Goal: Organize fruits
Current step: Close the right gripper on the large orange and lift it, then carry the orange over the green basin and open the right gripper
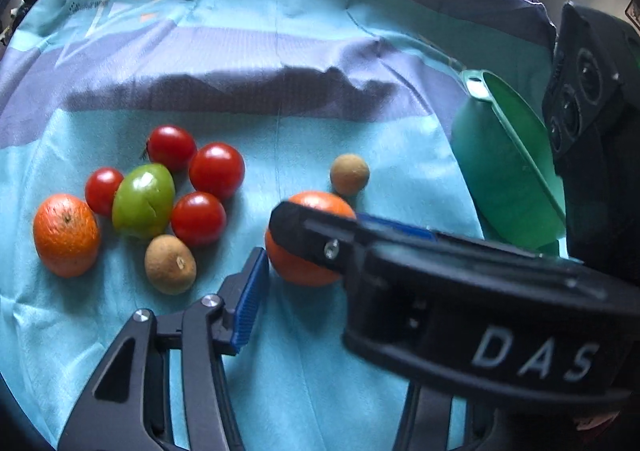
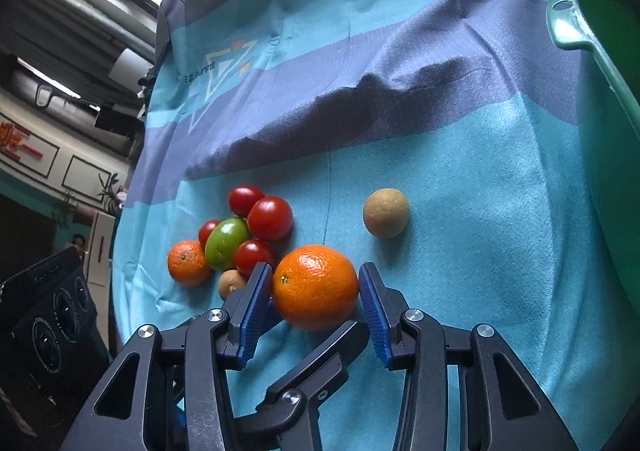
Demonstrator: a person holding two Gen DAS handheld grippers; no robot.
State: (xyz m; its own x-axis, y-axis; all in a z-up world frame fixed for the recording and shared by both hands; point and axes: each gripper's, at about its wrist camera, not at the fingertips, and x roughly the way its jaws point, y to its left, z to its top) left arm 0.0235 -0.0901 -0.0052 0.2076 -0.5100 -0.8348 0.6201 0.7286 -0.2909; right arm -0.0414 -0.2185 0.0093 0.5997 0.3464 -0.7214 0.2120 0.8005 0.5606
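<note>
Bracketing the large round orange (image 2: 315, 287) with my right gripper (image 2: 316, 303), jaws spread, blue pads just beside its flanks; it rests on the turquoise cloth (image 2: 480, 211), stem dimple facing left toward me. My left gripper (image 1: 280, 263) looks open. The green plastic bowl (image 2: 600, 51) stands right.

A bright orange (image 2: 315, 287), pebbled and glossy, is showing at lower centre between blue ribbed pads (image 2: 256, 311) on black fingers. Left of it, four shiny red tomatoes (image 2: 270, 218) are ringing a green fruit (image 2: 226, 243). A dull tan-brown ball (image 2: 386, 218) is lying on turquoise cloth (image 2: 500, 211) banded in slate purple. A green bowl (image 2: 600, 51) is filling the right edge.
</note>
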